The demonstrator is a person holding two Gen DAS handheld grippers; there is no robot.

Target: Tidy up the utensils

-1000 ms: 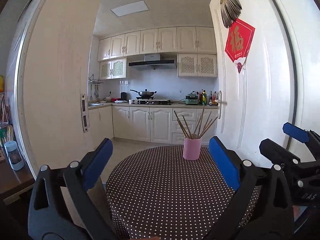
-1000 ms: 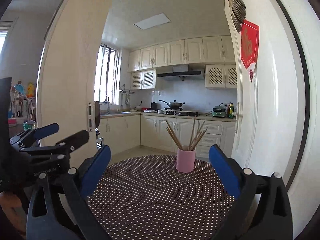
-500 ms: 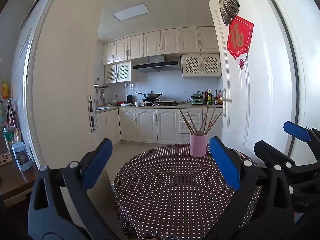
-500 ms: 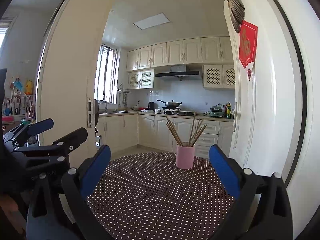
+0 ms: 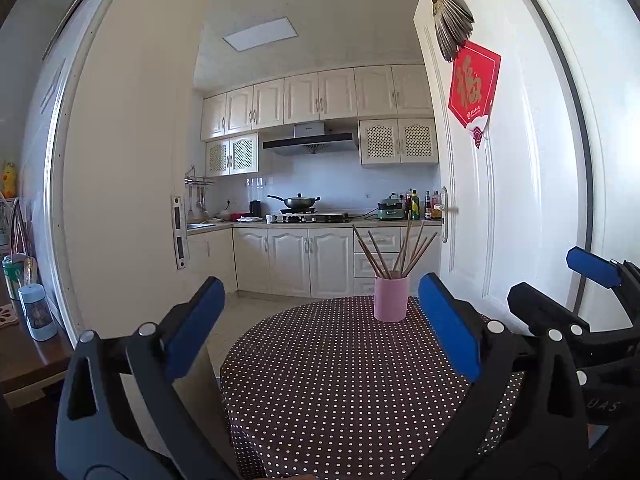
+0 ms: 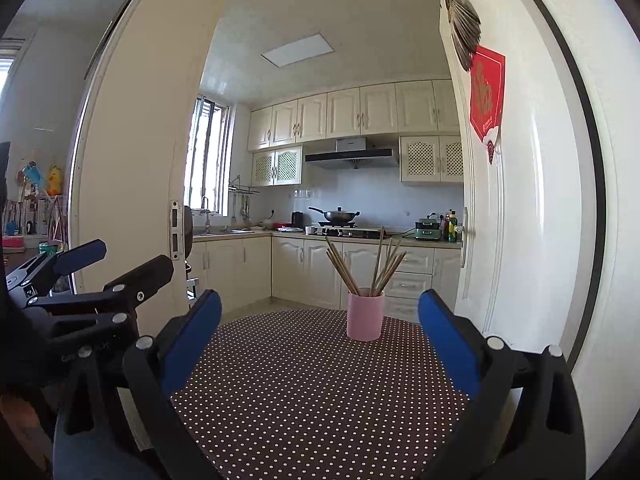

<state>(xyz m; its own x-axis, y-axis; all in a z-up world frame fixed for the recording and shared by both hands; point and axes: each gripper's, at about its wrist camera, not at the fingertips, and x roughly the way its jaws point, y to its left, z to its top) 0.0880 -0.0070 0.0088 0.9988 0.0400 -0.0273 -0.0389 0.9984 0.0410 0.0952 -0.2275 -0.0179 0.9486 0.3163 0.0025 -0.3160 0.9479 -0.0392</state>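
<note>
We hold our left claw [image 5: 320, 320] and our right claw [image 6: 320, 324] side by side above the near edge of the round polka-dot bench [image 5: 340, 380], both with blue pads spread wide and nothing between them. The pink cup [image 5: 391, 298] stands upright toward the bench's far edge, at about 1 o'clock from the left claw and near 12 o'clock from the right, well apart from both. Wooden chopsticks [image 5: 394, 248] fan out of it.

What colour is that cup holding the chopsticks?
Pink. The cup stands on the polka-dot tablecloth, clearest in the right wrist view.
</note>
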